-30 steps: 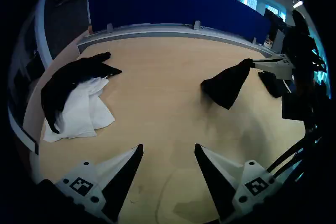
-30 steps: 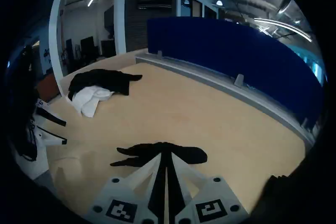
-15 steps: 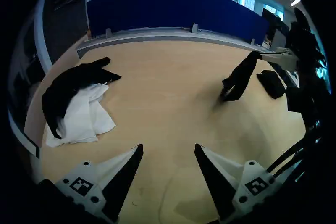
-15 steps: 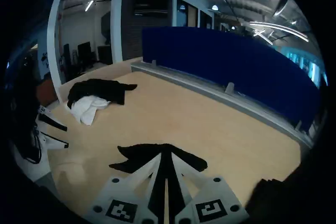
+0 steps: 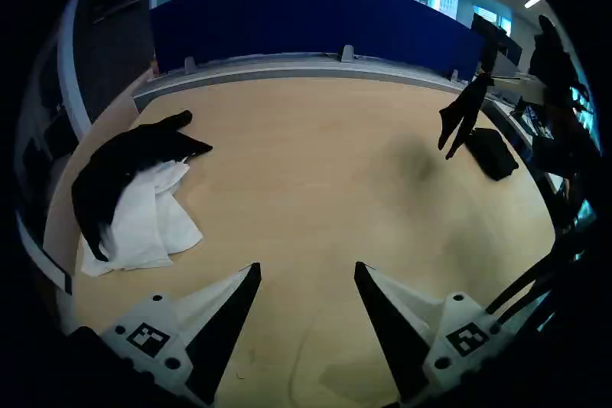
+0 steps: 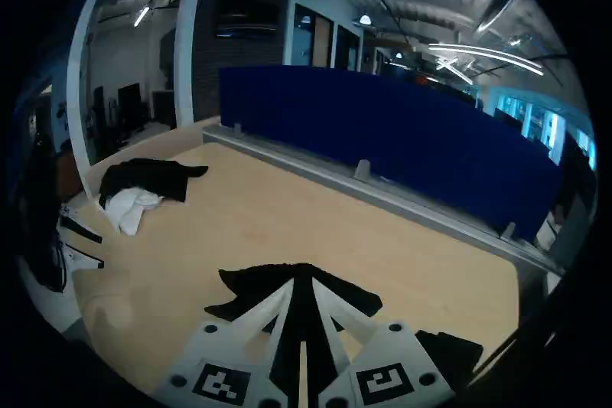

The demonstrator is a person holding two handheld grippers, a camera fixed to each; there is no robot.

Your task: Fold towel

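Gripping the black towel (image 5: 461, 113), the right hand-held gripper (image 6: 304, 279) had raised it from resting on the bench (image 5: 306, 163) to hanging clear above it, beside a folded dark cloth (image 5: 489, 152). The left hand-held gripper (image 5: 306, 266) hovered open, empty; the towel probably awaited spreading and folding.

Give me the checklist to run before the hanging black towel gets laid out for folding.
1. Grip: right tongs shut on black towel: ok.
2. Lift: black towel hangs off the table: ok.
3. Free hand: left tongs open, holding nothing: ok.
4. Landing: bare wood mid-table: ok.
5. Spread: free corner findable: not ok, it hangs bunched in a narrow strip.
6. Clearance: cloth pile apart from the landing area: ok.
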